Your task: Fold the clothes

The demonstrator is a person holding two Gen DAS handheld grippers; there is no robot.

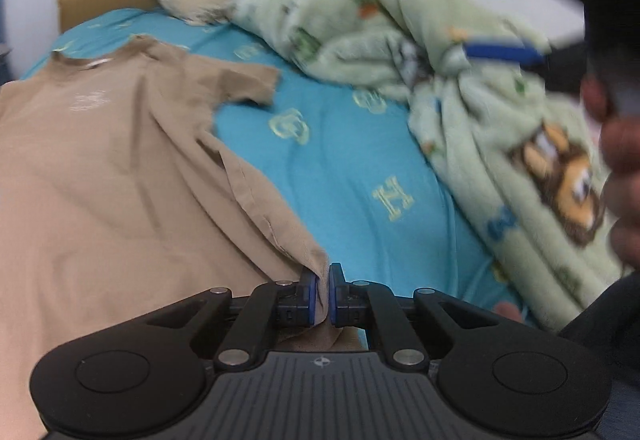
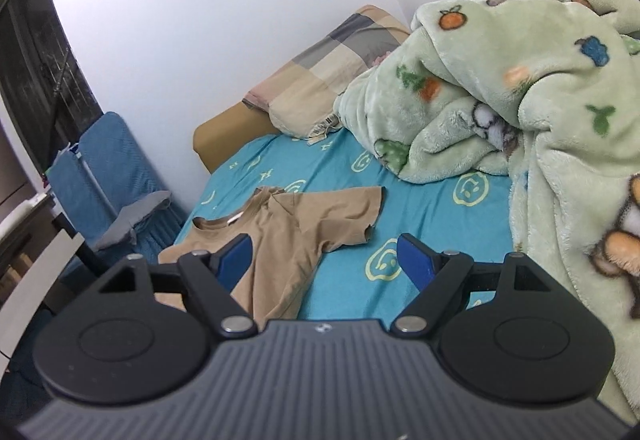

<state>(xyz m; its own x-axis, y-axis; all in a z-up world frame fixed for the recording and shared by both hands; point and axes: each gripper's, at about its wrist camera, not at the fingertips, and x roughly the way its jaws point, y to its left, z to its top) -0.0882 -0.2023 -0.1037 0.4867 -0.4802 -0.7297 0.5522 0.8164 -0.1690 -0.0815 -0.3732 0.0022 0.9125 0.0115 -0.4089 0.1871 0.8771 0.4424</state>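
A tan T-shirt lies spread on the blue bed sheet, collar toward the headboard. My left gripper is shut on the shirt's lower right hem corner, and the cloth bunches between the blue pads. In the right wrist view the same T-shirt lies further ahead on the sheet. My right gripper is open and empty, held above the bed. The right gripper also shows in the left wrist view, blurred at upper right.
A green fleece blanket is heaped on the right side of the bed. A checked pillow leans at the headboard. A blue folding chair stands left of the bed by the wall.
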